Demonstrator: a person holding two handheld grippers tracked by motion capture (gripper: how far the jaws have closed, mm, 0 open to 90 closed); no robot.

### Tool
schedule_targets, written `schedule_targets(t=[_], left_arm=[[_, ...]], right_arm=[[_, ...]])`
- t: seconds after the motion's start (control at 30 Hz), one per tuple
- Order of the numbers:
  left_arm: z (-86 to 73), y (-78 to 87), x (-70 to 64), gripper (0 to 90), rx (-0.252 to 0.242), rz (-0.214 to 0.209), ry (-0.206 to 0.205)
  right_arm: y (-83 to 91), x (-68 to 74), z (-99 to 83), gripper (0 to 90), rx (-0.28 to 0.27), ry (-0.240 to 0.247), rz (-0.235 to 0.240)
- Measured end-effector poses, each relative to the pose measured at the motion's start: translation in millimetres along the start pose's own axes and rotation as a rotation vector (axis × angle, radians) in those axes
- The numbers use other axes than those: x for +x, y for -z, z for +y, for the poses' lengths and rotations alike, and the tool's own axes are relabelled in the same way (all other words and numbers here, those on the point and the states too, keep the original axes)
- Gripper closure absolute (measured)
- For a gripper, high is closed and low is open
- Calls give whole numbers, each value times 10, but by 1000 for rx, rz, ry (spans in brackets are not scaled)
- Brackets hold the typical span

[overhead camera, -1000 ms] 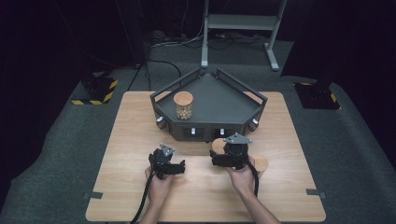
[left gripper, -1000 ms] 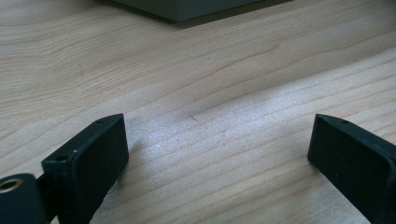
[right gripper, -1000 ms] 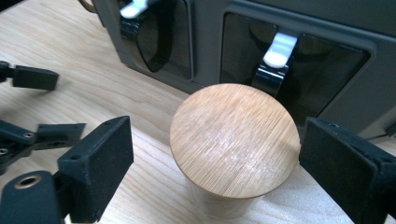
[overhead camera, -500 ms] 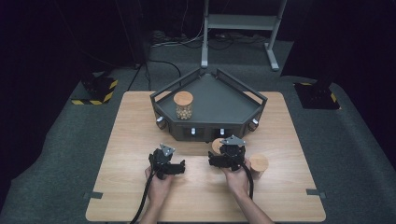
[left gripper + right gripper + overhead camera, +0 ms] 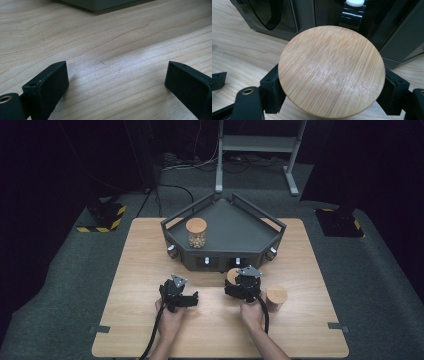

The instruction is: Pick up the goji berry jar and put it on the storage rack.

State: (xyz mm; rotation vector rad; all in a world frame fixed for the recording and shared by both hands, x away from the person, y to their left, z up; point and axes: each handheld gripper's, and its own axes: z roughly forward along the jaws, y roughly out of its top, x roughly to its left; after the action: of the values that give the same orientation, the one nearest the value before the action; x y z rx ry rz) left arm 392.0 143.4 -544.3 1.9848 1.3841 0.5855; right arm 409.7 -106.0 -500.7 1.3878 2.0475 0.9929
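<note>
A jar with a round wooden lid (image 5: 332, 75) sits between the jaws of my right gripper (image 5: 332, 93), which is shut on it just in front of the dark platform. From above, this jar (image 5: 232, 275) and the right gripper (image 5: 236, 284) are at the platform's front edge. My left gripper (image 5: 192, 298) hovers low over the bare table to the left. Its jaws stand wide open with nothing between them (image 5: 116, 75). Another wooden-lidded jar (image 5: 276, 296) stands on the table right of my right hand.
The dark angular platform (image 5: 235, 225) with raised rims takes up the back middle of the wooden table (image 5: 140, 250). A third jar (image 5: 196, 232), filled with nuts, stands on its left part. Small white knobs (image 5: 354, 2) line its front wall.
My right gripper has shifted slightly left and toward me with the jar, uncovering the jar beside the hand. The left gripper has stayed put.
</note>
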Motion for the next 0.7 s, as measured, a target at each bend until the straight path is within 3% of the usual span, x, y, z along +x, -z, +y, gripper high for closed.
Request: schedule_targets(t=[0.2,0.57,0.7], left_arm=[[0,0,0,53,0,0,0],[0,0,0,52,0,0,1],[0,0,0,52,0,0,1]], right_arm=[[13,27,-16,255,-16,21,-26],[35,34,-13,257,-17,28,-26],[79,53,12,257,-25,55,-21]])
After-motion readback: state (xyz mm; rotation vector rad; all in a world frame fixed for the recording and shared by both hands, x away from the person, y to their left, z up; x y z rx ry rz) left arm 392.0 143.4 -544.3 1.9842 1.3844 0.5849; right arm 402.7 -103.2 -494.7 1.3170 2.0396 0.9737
